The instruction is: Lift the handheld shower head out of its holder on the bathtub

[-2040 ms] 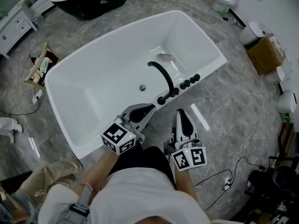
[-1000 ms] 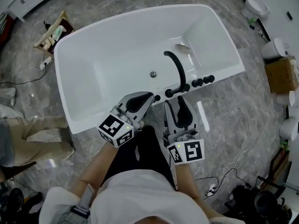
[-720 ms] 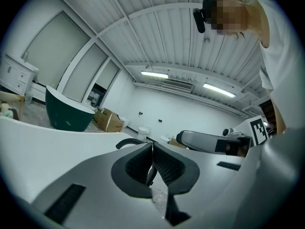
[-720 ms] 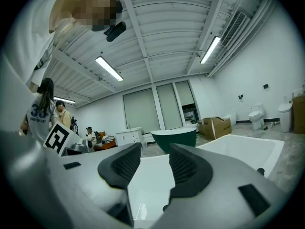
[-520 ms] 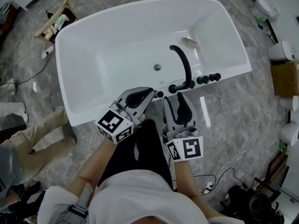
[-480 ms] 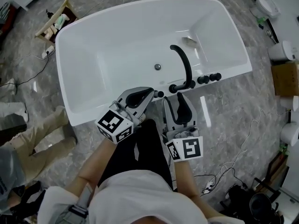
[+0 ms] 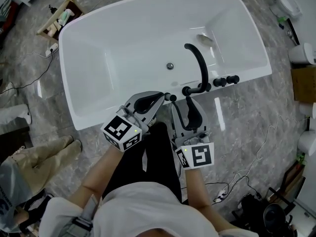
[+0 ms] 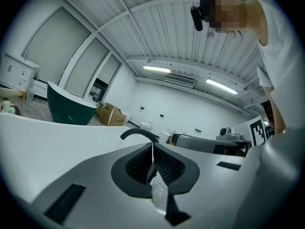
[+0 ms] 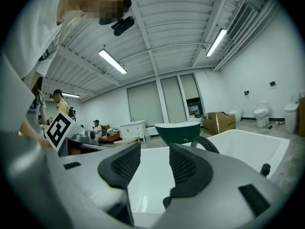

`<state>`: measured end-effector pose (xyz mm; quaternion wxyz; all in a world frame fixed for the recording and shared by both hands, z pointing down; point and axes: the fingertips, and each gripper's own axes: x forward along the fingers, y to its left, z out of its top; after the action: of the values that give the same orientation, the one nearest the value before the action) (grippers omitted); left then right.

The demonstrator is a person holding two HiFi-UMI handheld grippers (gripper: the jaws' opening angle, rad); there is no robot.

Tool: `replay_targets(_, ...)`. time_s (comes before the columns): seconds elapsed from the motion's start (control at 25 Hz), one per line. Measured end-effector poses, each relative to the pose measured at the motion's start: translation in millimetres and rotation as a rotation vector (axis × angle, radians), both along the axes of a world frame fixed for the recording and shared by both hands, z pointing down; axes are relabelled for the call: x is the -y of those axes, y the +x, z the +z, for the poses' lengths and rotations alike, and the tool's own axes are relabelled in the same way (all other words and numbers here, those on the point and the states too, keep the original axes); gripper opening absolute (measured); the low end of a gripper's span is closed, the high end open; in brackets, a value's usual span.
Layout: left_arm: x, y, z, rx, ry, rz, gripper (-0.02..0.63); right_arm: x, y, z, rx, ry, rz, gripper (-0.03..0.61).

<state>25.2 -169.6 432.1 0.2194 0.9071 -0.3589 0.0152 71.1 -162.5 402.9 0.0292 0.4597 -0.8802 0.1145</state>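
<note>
**Spotter:** Your left gripper (image 7: 159,97) has its jaws pressed together. Only a hairline shows between the pads, and nothing is caught in them.

**Checker:** And your right gripper (image 7: 181,104)?

**Spotter:** Its jaws stand apart and hold nothing. The right gripper view shows only the white inside of the bathtub (image 7: 98,116) through the gap.

**Checker:** Where are you holding them?

**Spotter:** Side by side at the tub's near rim, both pointing away from you toward the basin. Your left one is angled to the right, so its tip comes in toward the fittings.

**Checker:** Where is the handheld shower head (image 7: 171,97)?

**Spotter:** It is seated in its holder on that near rim and shows as a small black piece. It lies just past your left gripper's tip and just left of the base of the black curved spout (image 7: 200,63). Your head view cannot settle whether the left tip touches it.

**Checker:** And the other fittings?

**Spotter:** Two black knobs (image 7: 219,82) sit on the rim to the right of the spout base. The spout arches over the basin, and the drain (image 7: 170,65) lies in the tub floor to its left. Your right gripper's tips are near the spout base but apart from it.
</note>
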Motion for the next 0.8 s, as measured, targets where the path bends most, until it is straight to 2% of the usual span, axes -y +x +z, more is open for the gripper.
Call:
replay_targets(0.48, 4, -11, 25, 0.015, -0.026, -0.013, 0.011, 7, -8, 32, -0.022, -0.044, -0.035, 0.178)
replay_targets(0.8, 1, -3, 43, 0.011, -0.050, -0.005, 0.011, 12, -13, 50, -0.047, -0.057, -0.077, 0.178)
